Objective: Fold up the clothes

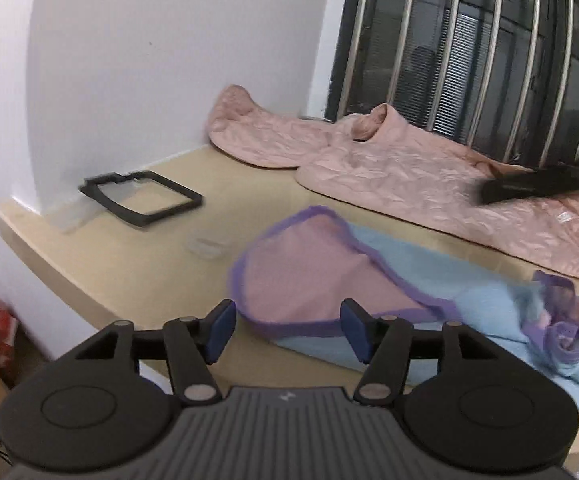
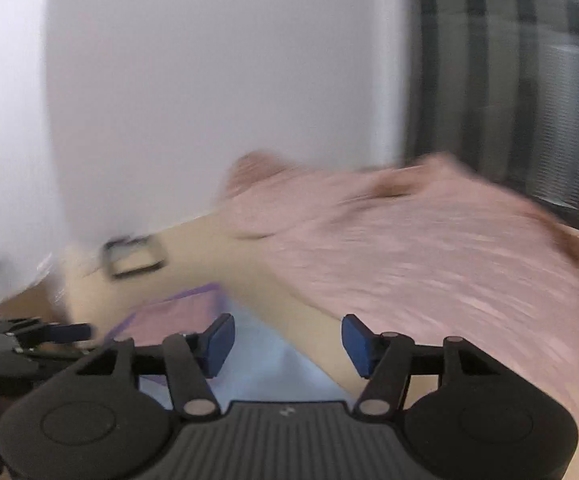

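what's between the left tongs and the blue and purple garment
Nothing visible. The left tongs are open, and the blue and purple garment lies directly ahead of them on the table, with no object between.

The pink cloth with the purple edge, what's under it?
A light blue cloth lies under the pink cloth, on the tan table. Anything beneath the covered part is hidden.
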Available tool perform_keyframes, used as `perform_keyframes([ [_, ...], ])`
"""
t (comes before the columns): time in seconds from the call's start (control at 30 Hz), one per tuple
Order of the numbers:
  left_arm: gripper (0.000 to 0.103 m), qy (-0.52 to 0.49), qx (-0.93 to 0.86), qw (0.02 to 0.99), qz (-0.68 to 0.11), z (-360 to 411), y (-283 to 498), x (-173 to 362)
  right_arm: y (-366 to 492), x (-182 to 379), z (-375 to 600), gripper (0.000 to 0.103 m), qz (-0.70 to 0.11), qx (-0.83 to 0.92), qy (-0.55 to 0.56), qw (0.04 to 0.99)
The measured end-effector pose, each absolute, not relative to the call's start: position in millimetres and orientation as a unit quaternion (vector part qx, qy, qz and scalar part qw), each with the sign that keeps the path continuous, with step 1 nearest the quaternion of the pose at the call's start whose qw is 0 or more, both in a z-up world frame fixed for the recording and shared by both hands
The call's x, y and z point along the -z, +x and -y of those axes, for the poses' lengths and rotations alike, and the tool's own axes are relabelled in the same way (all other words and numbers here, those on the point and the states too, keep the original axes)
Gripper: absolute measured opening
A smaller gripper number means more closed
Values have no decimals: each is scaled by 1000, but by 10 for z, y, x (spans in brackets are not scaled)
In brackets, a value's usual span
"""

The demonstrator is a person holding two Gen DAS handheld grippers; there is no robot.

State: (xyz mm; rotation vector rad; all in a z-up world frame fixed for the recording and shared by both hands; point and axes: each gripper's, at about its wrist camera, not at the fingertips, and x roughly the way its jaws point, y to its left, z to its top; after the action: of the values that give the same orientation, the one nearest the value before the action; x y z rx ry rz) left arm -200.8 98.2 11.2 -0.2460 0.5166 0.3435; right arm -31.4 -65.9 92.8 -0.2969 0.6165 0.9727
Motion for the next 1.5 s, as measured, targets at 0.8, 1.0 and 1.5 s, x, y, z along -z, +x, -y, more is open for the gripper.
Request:
perform_keyframes([
  [0.8,2,-92,20,967,-238,-1551,-911,-635,678,-770,168,3,-303,-346,-179,870],
  [1.0,2,-65,141,951,-267,-1093,190,-978,1115,-973,1100,3,-309,-227,-94,919],
  [1.5,49,28,60,954,-293,-421,448,-790,863,-860,2091,53,-292,-164,-52,941],
])
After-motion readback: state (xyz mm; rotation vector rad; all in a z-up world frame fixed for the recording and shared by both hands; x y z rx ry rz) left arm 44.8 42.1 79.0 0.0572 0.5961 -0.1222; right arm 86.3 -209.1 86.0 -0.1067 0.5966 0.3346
